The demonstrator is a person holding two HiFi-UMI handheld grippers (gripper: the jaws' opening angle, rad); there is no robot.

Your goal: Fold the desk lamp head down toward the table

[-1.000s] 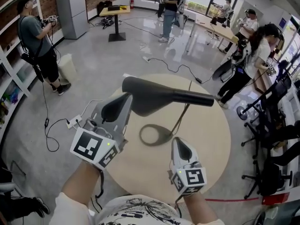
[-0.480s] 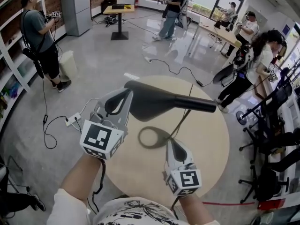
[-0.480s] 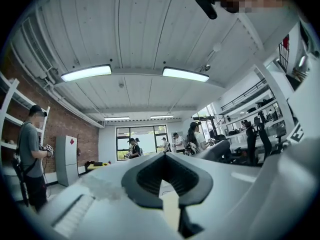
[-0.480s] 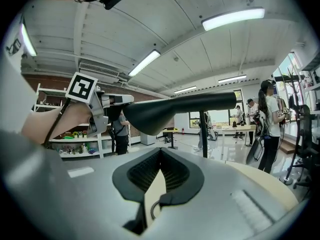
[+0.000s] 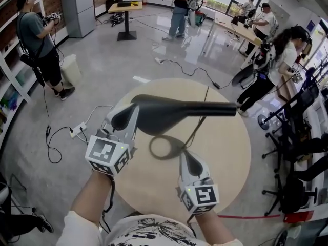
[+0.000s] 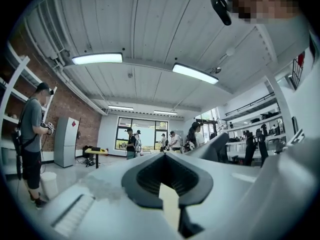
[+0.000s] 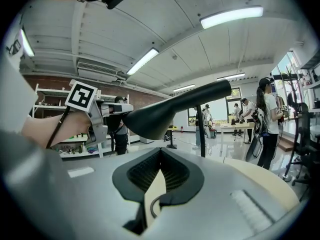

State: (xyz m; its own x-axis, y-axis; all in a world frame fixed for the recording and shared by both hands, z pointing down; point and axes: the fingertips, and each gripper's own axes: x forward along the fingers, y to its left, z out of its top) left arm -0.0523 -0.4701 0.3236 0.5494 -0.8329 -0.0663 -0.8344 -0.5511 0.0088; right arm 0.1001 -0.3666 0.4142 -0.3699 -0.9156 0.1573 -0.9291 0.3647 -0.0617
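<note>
A black desk lamp stands on the round beige table (image 5: 225, 158). Its long head (image 5: 169, 111) lies about level above the ring-shaped base (image 5: 166, 147), on a thin arm (image 5: 197, 124). My left gripper (image 5: 128, 114) is shut, and its tips lie against the head's left end. The right gripper view shows that contact, left gripper (image 7: 100, 116) against lamp head (image 7: 170, 109). My right gripper (image 5: 185, 155) is shut and holds nothing. It rests low over the table, its tips just short of the base ring.
The table edge curves close to my body. A power strip (image 5: 78, 131) and cables lie on the floor to the left. Office chairs (image 5: 297, 137) stand at the right. One person (image 5: 38, 40) stands at the left, with others at far desks.
The left gripper and the lamp head's left end have moved lower and nearer to me, and the head now lies more level. The right gripper shifted slightly left toward the base.
</note>
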